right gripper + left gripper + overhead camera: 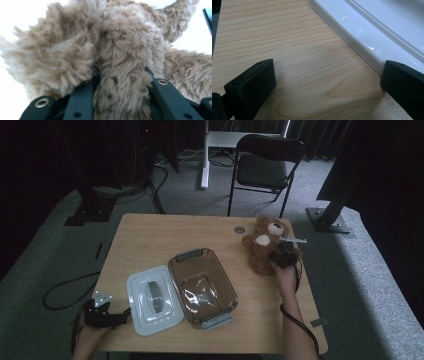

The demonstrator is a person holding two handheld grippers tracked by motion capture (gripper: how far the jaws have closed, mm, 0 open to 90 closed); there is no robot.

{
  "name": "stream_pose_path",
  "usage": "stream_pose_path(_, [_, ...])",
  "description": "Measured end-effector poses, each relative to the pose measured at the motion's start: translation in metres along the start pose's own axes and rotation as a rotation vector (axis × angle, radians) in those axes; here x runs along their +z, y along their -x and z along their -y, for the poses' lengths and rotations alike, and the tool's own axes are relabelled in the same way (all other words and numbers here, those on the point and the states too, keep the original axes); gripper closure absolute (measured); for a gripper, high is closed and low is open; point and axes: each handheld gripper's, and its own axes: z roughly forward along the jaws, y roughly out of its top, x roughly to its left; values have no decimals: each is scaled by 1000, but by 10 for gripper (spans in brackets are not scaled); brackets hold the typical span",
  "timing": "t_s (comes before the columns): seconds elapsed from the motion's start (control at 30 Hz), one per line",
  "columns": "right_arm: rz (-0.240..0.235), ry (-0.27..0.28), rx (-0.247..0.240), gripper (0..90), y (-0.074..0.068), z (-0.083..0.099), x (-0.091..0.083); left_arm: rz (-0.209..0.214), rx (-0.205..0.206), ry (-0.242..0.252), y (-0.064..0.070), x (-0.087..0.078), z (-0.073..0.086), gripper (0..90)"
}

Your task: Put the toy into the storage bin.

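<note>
Teddy bear (263, 247), brown and plush with pale paw pads, lies at the far right of a light wooden table (150, 240), which stands on grey carpet in a dim room hung with dark curtains. Behind the table are a black folding chair (265, 167) and a white desk leg (204, 155), and black cables trail over the floor at the left.

At the near left corner the person's left hand holds the left gripper (122, 316) low over the tabletop, pointing right toward the white lid (152, 301). In the left gripper view its jaws stand wide apart with nothing between them but bare wood; the far jaw sits right at the lid's rim (362, 42). Just right of the lid, touching it, is a clear brownish container (202, 286) with grey clips, open and lying at a slant.

On the right, the person's forearm reaches forward from the near edge, and the right gripper (283, 255) lies against the bear's near right side. In the right gripper view, the jaws are closed in on a thick fold of the bear's fur (120, 82), pinching it between them.
</note>
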Motion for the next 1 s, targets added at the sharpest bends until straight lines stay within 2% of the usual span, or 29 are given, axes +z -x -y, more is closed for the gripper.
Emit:
stream_pose_path(0.33, [-7, 32, -17, 690, -4, -2, -18, 0, 0, 0, 0, 0, 0, 6])
stream_pose_path(0.63, [-10, 69, -51, 690, -8, -4, -40, 0, 0, 0, 0, 0, 0, 6])
stream_pose_path(1.0, [-25, 119, -69, 689, -17, -7, -70, 0, 0, 0, 0, 0, 0, 6])
